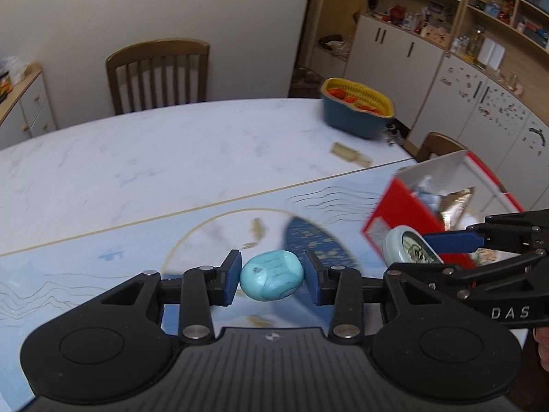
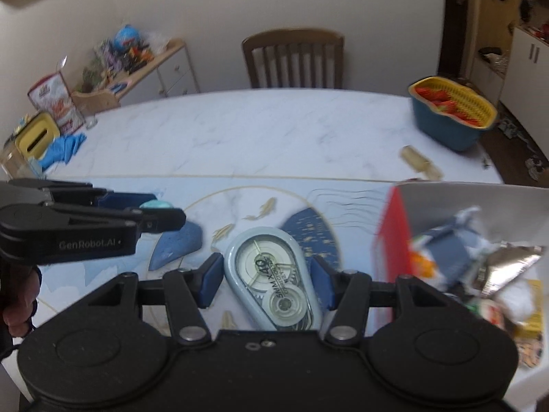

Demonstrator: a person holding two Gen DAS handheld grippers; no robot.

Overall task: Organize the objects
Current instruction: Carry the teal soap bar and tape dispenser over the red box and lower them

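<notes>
— Marble-patterned surface point(image 1: 144, 158) with a blue printed mat point(image 2: 113, 281) laid nearest us, a kitchen behind. What's each claw doing?

— Nearest first: the left claw point(image 1: 271, 276) has a turquoise egg-shaped object point(image 1: 271, 275) between its blue pads. The left pad touches it; on the right I see a thin gap, so I can't tell whether the grip is firm. The right claw point(image 2: 267, 279) is clamped on a pale correction tape dispenser point(image 2: 272, 279), pads pressed to both its sides. Both things look lifted off the mat.

— And the destination?

— Just to the right stands a red box point(image 1: 391, 213), open-topped, with wrappers and packets already inside. I'd judge both items are in the carry step, headed there.

— Next move?

— Probably bring the right claw over the opening and part the pads, then the left, kept apart since they're near each other.

— Farther off?

— A small beige item point(image 2: 420, 162) lies on the marble, a blue basket point(image 2: 453, 113) with a yellow liner beyond, then a wooden chair point(image 2: 293, 58).
</notes>
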